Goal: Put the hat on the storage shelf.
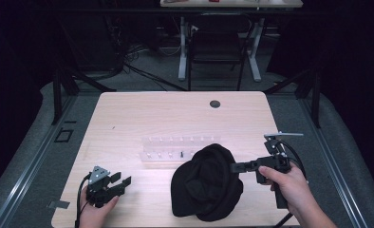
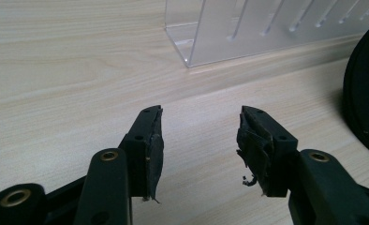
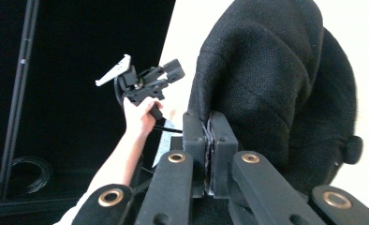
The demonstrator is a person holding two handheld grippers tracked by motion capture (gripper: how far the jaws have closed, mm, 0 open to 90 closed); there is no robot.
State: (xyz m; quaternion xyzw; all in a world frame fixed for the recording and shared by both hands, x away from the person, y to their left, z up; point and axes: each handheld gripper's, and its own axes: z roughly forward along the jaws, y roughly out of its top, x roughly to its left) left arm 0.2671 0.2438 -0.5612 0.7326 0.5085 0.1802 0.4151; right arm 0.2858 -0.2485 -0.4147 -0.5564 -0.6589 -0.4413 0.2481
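Tongs first: the right gripper (image 3: 210, 154) is clamped on the edge of the black hat (image 1: 207, 183), which hangs off its tips above the table (image 1: 128, 114). Clear rack (image 1: 175, 148) waits just beyond; hanging seems undone. Left gripper (image 2: 199, 140) rests apart, empty.

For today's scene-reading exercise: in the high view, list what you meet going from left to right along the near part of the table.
Left claw, open on the wood → black cap → right claw, shut on the cap's edge → the hand that holds it.
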